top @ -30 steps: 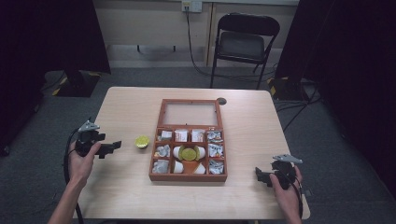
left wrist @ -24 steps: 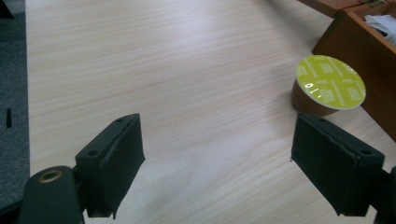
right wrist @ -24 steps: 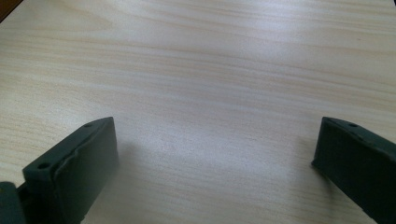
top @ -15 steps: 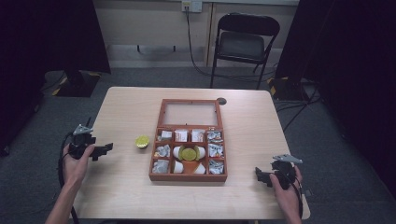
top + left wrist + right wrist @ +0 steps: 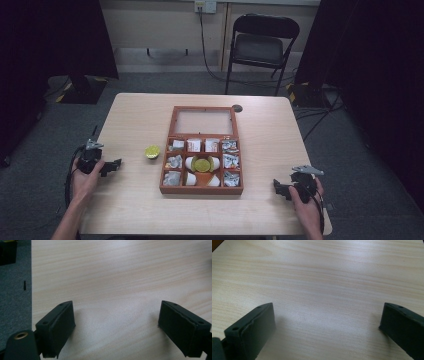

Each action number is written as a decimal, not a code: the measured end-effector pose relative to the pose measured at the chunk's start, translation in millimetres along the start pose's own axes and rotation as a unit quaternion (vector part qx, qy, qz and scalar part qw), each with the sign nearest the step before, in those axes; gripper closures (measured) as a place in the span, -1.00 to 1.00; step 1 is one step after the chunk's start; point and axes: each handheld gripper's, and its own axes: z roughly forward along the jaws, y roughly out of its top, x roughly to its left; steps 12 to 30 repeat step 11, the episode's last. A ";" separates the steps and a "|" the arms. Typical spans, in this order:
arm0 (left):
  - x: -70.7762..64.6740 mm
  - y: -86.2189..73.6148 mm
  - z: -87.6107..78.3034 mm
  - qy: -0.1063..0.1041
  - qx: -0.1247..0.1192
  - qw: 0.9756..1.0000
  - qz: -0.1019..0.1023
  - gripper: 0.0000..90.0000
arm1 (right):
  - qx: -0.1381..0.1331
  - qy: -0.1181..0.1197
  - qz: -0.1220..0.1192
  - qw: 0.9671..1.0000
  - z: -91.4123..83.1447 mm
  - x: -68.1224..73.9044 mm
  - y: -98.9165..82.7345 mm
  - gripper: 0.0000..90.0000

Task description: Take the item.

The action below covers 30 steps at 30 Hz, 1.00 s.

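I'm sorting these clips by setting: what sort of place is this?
Probably a lab or studio set up for recording, not a home: a lone wooden table on grey carpet, dark curtains at both sides, a folding chair against a bare wall.

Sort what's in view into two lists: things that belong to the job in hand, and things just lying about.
Belongs to the job:
- left gripper, open
- right gripper, open
- yellow capsule on the table
- wooden box of packets and capsules

Just lying about:
- folding chair behind the table
- small dark disc by the box lid
- cables on the floor
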 end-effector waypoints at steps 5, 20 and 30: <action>-2.3 -3.4 3.8 0.004 -0.018 1.000 0.000 -0.87 | 0.000 0.000 0.000 1.000 0.0 0.0 0.0 -1.00; -4.1 -3.1 4.8 0.013 -0.011 1.000 -0.007 -0.97 | 0.000 0.000 0.000 1.000 0.0 0.0 0.0 -1.00; -4.1 -3.1 4.8 0.013 -0.011 1.000 -0.007 -0.97 | 0.000 0.000 0.000 1.000 0.0 0.0 0.0 -1.00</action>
